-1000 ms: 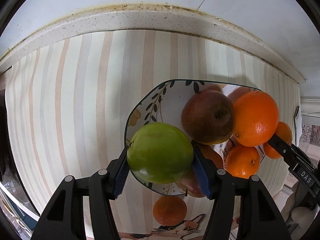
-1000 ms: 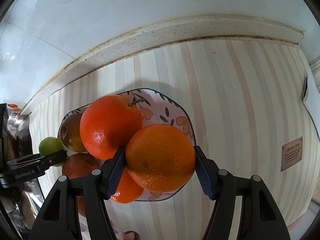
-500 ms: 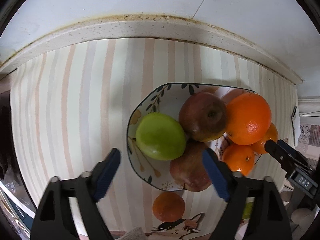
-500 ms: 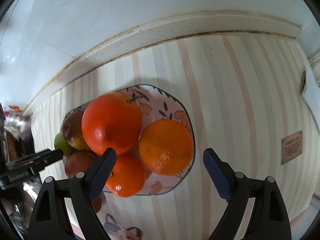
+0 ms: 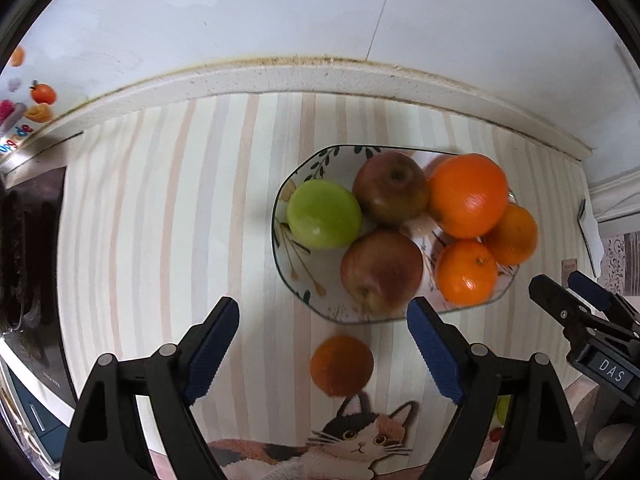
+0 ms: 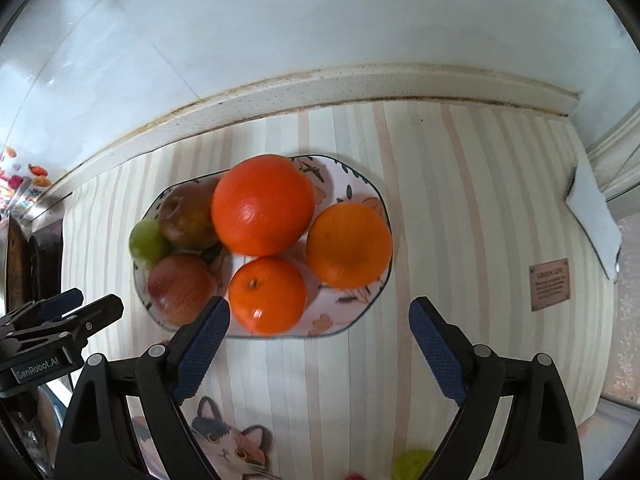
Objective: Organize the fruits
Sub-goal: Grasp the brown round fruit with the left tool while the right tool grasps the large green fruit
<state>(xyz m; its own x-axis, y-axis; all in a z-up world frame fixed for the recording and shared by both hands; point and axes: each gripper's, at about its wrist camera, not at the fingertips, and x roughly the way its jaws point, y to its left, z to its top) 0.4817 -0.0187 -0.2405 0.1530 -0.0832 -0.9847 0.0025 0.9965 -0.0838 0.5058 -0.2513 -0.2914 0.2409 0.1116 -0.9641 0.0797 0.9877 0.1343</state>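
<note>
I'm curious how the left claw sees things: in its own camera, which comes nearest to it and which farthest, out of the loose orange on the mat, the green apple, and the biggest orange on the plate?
From the left gripper:
1. Loose orange, on the mat between its fingers.
2. Green apple, at the plate's left side.
3. Biggest orange, toward the plate's far right.

Surfaces: mostly glossy fruit, matt cloth

Glazed ceramic plate (image 5: pixel 294 276), glossy. Oranges (image 6: pixel 263 205) dimpled, shiny; green apple (image 5: pixel 324 214) smooth, waxy. Striped cloth (image 5: pixel 160 220) on table matt. Left claw (image 5: pixel 323 350) pads (image 5: pixel 434 354) textured blue rubber, arms matt black plastic.
</note>
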